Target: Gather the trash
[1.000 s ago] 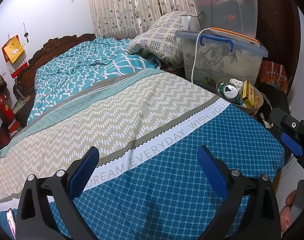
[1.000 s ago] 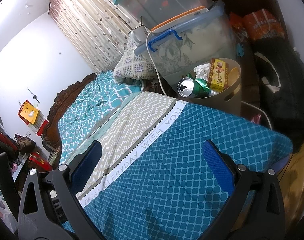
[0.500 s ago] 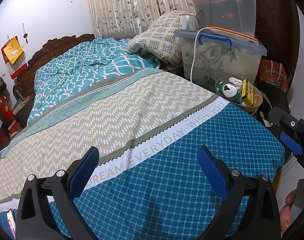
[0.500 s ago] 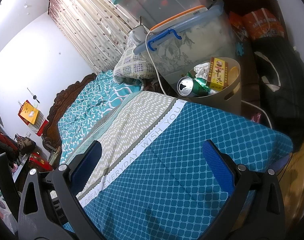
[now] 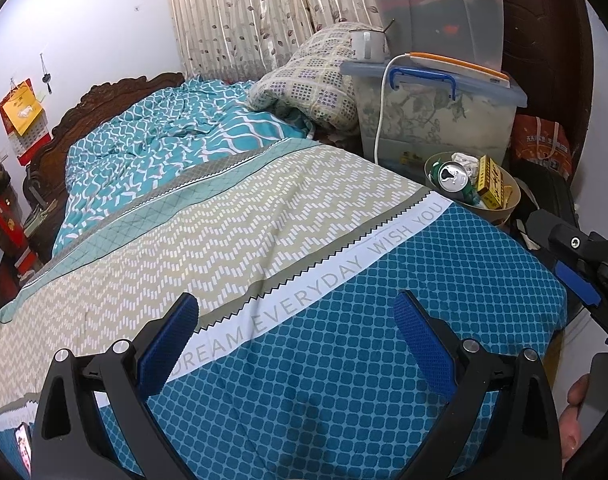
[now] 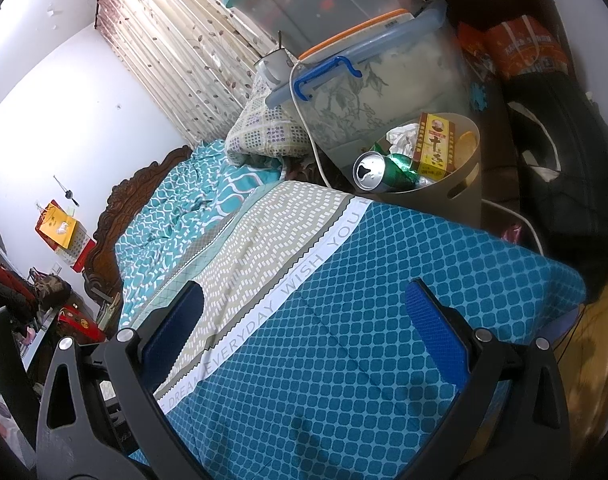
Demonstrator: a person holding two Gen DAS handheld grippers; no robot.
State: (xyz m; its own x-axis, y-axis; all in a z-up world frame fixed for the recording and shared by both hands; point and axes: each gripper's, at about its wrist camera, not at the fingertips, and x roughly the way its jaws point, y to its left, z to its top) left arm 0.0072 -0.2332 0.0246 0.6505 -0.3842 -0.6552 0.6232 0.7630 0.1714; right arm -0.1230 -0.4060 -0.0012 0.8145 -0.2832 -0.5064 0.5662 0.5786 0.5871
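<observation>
A beige trash bin (image 5: 508,205) stands beyond the bed's far right corner; it also shows in the right wrist view (image 6: 464,184). In it lie a green can (image 5: 453,178) (image 6: 384,169), a yellow box (image 5: 491,182) (image 6: 436,145) and crumpled white paper (image 6: 402,138). My left gripper (image 5: 294,340) is open and empty above the blue bedspread (image 5: 344,360). My right gripper (image 6: 304,332) is open and empty above the same bedspread (image 6: 344,320). Its fingers (image 5: 576,280) show at the right edge of the left wrist view.
Stacked clear storage boxes (image 5: 436,120) with a mug (image 5: 366,46) and a white cable (image 5: 380,120) stand behind the bin. A folded quilt (image 5: 304,84) lies at the bed's far side. Orange bags (image 5: 542,140) and a dark bag (image 6: 552,152) sit right of the bin.
Both grippers have drawn back slightly from the bin, staying open and empty. Nothing on the bed or in the bin has moved.
</observation>
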